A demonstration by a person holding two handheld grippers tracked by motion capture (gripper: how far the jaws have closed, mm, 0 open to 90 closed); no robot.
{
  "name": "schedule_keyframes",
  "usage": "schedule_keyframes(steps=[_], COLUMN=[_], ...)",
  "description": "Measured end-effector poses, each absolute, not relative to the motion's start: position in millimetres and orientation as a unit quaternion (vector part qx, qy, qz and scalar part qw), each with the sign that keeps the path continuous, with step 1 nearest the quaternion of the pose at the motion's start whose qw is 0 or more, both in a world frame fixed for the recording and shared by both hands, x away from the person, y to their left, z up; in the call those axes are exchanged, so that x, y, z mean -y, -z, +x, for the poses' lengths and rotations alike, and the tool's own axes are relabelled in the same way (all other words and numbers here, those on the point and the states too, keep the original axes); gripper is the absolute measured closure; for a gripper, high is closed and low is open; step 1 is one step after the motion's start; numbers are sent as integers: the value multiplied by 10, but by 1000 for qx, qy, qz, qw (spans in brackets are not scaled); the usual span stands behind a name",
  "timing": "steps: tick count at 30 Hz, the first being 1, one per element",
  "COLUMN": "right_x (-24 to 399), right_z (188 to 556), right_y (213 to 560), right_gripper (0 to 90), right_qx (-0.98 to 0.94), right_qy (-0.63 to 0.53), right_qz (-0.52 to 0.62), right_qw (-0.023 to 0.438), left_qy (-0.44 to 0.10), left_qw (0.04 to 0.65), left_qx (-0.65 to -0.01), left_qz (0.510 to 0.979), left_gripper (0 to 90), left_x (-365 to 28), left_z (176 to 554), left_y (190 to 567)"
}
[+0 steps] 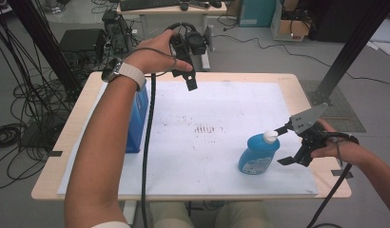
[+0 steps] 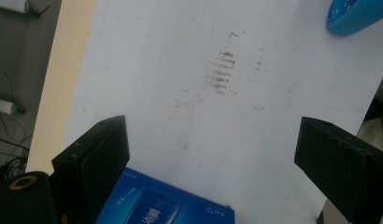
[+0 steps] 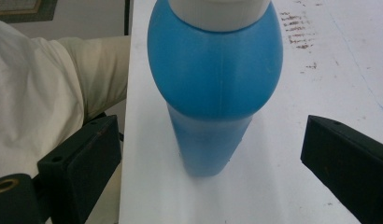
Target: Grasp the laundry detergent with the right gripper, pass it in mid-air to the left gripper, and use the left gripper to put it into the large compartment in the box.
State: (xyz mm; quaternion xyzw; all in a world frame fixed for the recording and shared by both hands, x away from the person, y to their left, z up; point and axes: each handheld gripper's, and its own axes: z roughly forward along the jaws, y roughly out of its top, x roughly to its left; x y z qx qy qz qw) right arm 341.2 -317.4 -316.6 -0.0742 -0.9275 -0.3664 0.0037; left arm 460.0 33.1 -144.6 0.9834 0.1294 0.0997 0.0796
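Black jaws of the right gripper [image 1: 289, 145] stand spread wide, one on each side of the blue bottle [image 1: 258, 154], not touching it. This bottle stands upright on the white sheet [image 1: 212, 156], near the front right corner, its long axis vertical. It lies straight ahead of the right gripper. Far across the table, the left gripper [image 1: 188, 78] hangs open above the blue box [image 1: 137, 123].

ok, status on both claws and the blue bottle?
Left claw open, raised over the far table edge, holding nothing. Right claw open beside the blue bottle, jaws clear of it. Bottle upright, white cap on. Nothing between claw and bottle.
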Motion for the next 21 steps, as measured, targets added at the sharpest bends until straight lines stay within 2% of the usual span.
schedule_keyframes(steps=[21], right_x=[3182], right_z=[3449], right_y=[3171], right_gripper=[49], right_qx=[930], right_qy=[365], right_qz=[-52], right_qw=[-6], left_qy=[-100], left_qw=[86], left_qx=[-129], left_qz=[983], left_gripper=[105], left_x=[-335], left_z=[4608], left_y=[1457])
